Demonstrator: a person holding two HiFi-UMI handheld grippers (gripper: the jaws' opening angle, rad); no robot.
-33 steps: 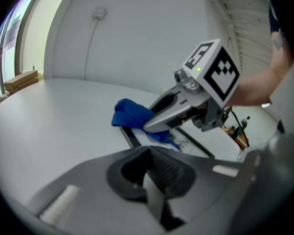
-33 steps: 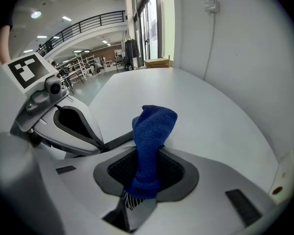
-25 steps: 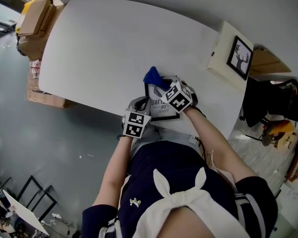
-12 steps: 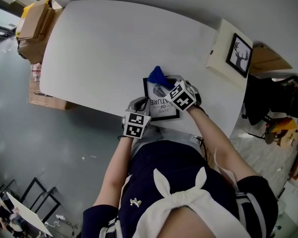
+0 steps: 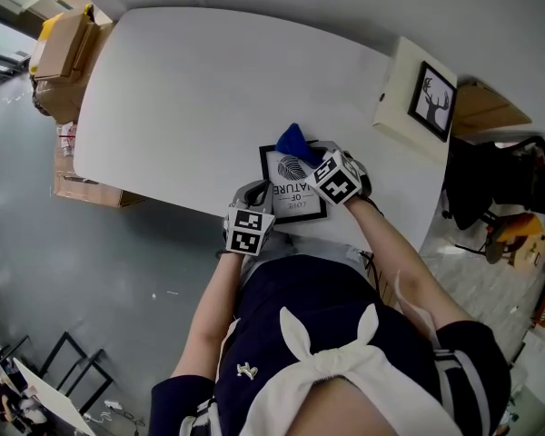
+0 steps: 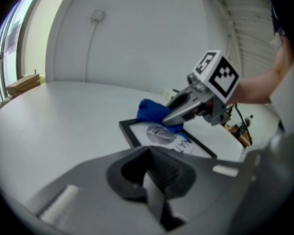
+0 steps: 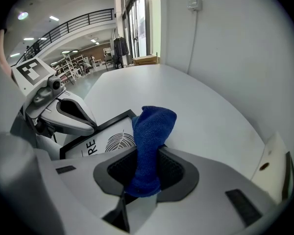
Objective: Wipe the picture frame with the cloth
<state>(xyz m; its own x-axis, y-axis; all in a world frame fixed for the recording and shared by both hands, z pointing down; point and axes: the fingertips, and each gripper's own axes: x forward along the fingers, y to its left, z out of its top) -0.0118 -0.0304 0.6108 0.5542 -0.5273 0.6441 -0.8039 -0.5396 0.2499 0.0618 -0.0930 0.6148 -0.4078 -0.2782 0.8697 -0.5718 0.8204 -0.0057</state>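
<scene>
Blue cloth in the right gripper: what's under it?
The blue terry cloth sits over the far corner of the black-framed leaf print lying on the white table. The print beneath the cloth is hidden.

- The cloth (image 7: 150,131) is plain deep blue.
- The picture frame (image 5: 293,187) has a black border. Its print is white with a dark leaf pattern and dark lettering.
- The counter (image 5: 182,89) is plain white.
- The left gripper (image 5: 254,192) and right gripper (image 5: 311,153) are grey, and their cubes carry black square markers on white.
- The box (image 5: 398,107) at the counter's far right edge is cream, with a black deer silhouette in a black border.
</scene>
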